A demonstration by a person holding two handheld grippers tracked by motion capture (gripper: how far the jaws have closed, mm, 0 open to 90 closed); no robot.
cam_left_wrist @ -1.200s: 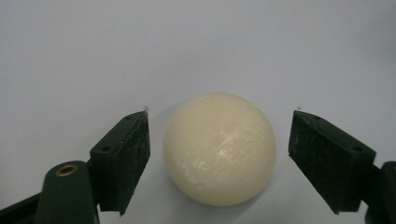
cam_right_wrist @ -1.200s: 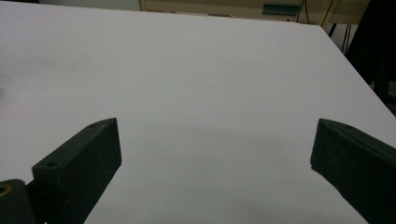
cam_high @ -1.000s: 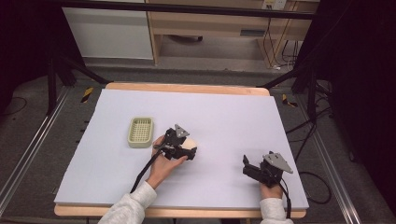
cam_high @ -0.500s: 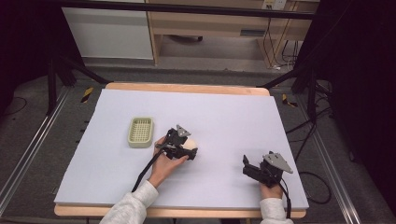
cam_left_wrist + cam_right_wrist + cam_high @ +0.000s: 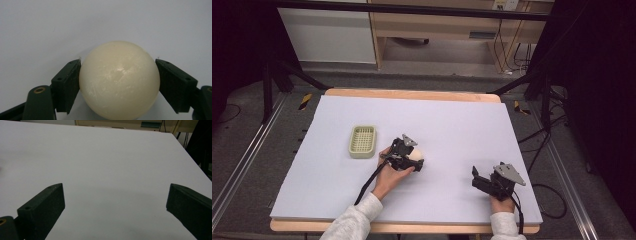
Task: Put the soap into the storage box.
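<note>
**Cream ball between the left jaws, basket off to the side**

Where the smooth cream-coloured ball (image 5: 119, 80) sits is squarely between the two black jaws of the left gripper (image 5: 412, 159), resting on the white table sheet (image 5: 452, 125). Seen from the left gripper view, each jaw pad lies against a flank of the ball at about its widest line, so I judge the gripper clamped on it, or at the point of clamping. Being round, the ball has no long axis to line up with, and any grip across its middle serves.

Off the left gripper's own left side, near but not touching, lies the pale green slotted plastic basket (image 5: 362, 141), its long side running away from the person. Nothing lies in it as far as the high view shows. If the ball is bound for it, the move is a short carry sideways, and the left hand is by far the nearer one.

Well apart on the other side, the right gripper (image 5: 484, 181) rests low near the table's front edge, its jaws spread wide over bare sheet with nothing between them.
</note>
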